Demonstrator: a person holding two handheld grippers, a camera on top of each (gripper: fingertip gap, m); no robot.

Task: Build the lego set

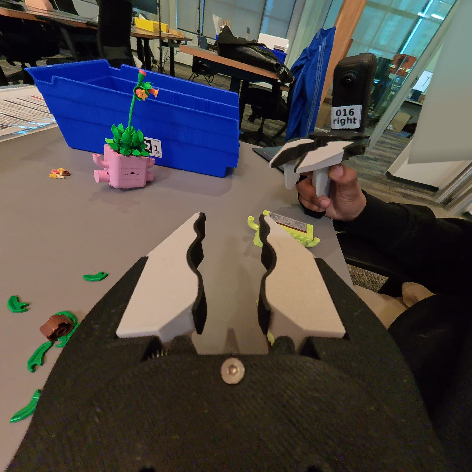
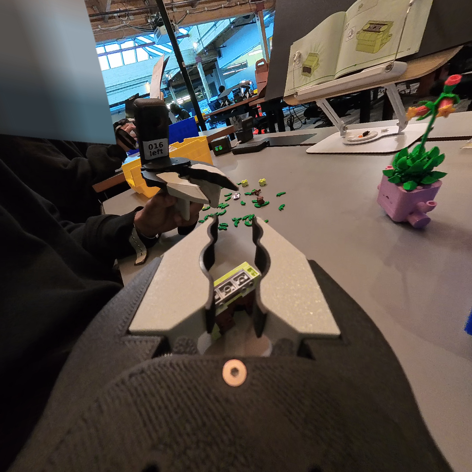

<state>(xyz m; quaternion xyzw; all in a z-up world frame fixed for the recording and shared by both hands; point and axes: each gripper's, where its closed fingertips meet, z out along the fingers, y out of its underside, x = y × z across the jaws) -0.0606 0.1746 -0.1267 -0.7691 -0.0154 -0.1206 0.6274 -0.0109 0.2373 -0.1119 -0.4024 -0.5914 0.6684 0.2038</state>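
Observation:
A lime-green lego pot (image 1: 293,228) with grey tiles on it lies on the grey table (image 1: 178,204), just behind my left gripper's right finger. My left gripper (image 1: 232,218) is open and empty, low over the table. My right gripper (image 2: 235,221) is open and empty; it hovers above the lime pot (image 2: 236,282), which shows between its jaws on the table below. A finished pink pot with a green plant and tall flower stem (image 1: 125,166) stands upright further off. In the left wrist view the right gripper (image 1: 283,166) is in a hand.
A blue bin (image 1: 153,120) stands behind the pink pot. Green leaf pieces (image 2: 242,212) and a brown piece (image 1: 55,329) are scattered on the table. An open instruction booklet (image 2: 357,38) sits on a white stand; a yellow bin (image 2: 184,153) is at the far left. Tip to tip, the grippers are about 9 cm apart. The brown piece (image 1: 55,329) lies some 12 cm from my left tips, 25 cm from my right tips.

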